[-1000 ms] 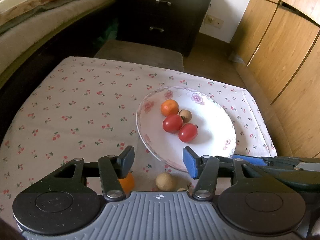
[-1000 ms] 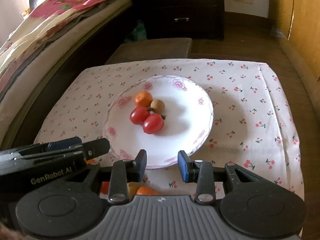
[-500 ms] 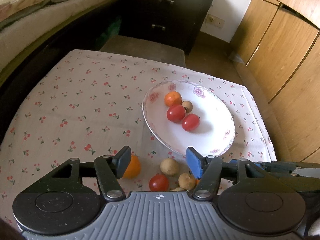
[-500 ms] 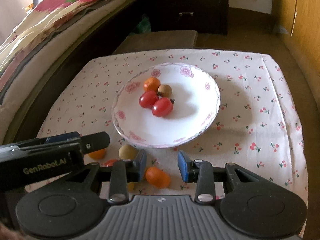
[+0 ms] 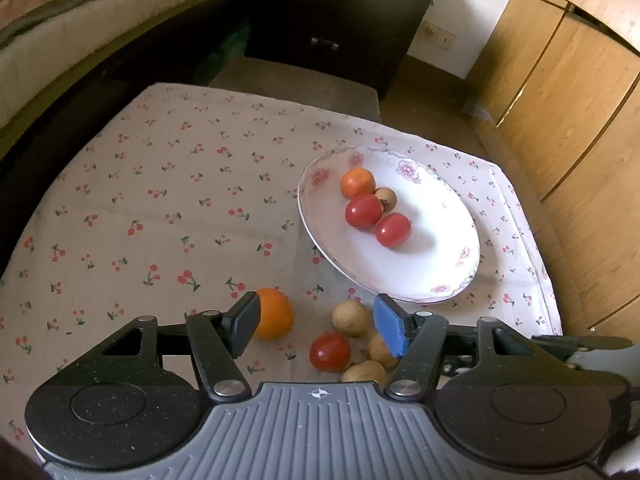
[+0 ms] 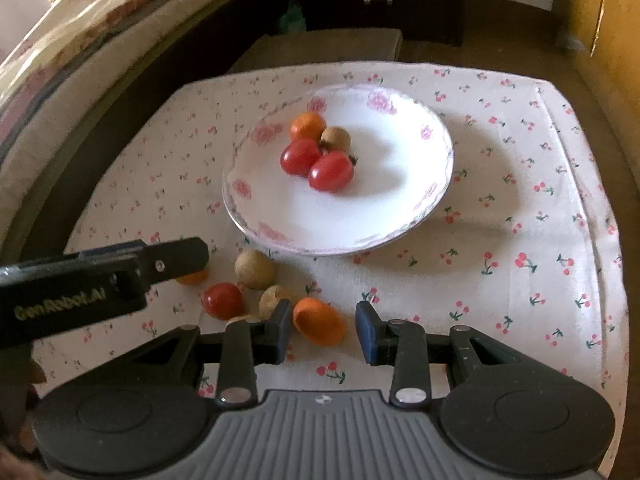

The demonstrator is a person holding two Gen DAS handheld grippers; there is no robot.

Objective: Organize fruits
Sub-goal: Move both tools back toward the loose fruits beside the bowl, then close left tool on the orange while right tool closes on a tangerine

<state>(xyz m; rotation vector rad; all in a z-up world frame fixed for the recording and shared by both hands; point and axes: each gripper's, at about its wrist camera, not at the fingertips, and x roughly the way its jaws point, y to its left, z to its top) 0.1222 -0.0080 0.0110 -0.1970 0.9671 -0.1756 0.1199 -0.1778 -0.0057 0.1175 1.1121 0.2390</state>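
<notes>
A: The left gripper (image 5: 316, 322) is spread and empty, with a cherry tomato (image 5: 329, 352) on the tablecloth (image 5: 160, 208) below.

B: The right gripper (image 6: 323, 330), narrowly parted, frames a kumquat (image 6: 319, 321). Centre it, pinch gently, then carry it to the plate (image 6: 400, 216).

Both cameras are riding on the hand-held grippers and looking steeply down along the fingers at the cherry-print tablecloth (image 5: 168, 208). The left wrist view is hanging close over the near edge, facing the white plate (image 5: 424, 280) from its left, with the wooden wardrobe (image 5: 568, 128) filling its right side. The right wrist view is looking at the plate (image 6: 280, 236) more squarely, with the bed (image 6: 80, 52) running along its left. Both are taking in the plate, the loose fruit before it and the dark drawer chest (image 5: 340, 24) beyond.
</notes>
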